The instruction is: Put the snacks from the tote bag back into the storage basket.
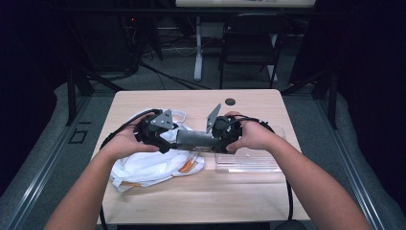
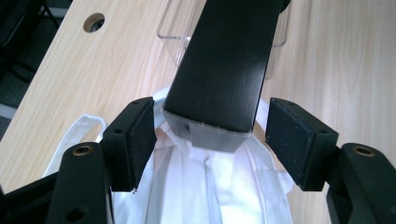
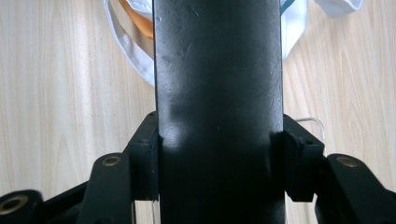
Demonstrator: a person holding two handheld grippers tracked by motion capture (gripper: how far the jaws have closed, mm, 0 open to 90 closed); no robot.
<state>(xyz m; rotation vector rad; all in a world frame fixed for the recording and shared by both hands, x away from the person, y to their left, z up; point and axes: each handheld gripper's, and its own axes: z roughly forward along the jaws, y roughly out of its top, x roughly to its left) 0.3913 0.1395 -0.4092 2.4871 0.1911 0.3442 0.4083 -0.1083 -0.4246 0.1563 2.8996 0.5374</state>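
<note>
Light wooden table (image 1: 143, 103) with a round cable hole (image 1: 230, 101) near its far edge; beyond it, a black folding chair (image 1: 249, 43) and a white desk leg (image 1: 198, 48) on grey floor. Crumpled white plastic bag (image 1: 143, 167) with orange streaks, lying on the table's left half, directly beneath the left gripper. Clear rectangular plastic tray (image 1: 249, 160) on the right half, just below and partly under the right hand. Long dark flat bar with a grey cut end (image 1: 195, 139), held level above the table between the two grippers, over the bag's right edge and the tray's left end. Right gripper (image 3: 219, 154): jaws closed onto the bar's two long edges, pads pressed flat against it, in the right gripper view; the bar runs straight away from the camera and hides most of the bag behind it. Left gripper (image 2: 212, 140): jaws standing wide, the bar's grey end between the pads but clear of both, with the bag below. Left hand (image 1: 125, 141) wraps its gripper from the left, forearm coming in from the lower left; right hand (image 1: 251, 136) grips from the right, forearm from the lower right; the grippers face each other, grey plates raised
</note>
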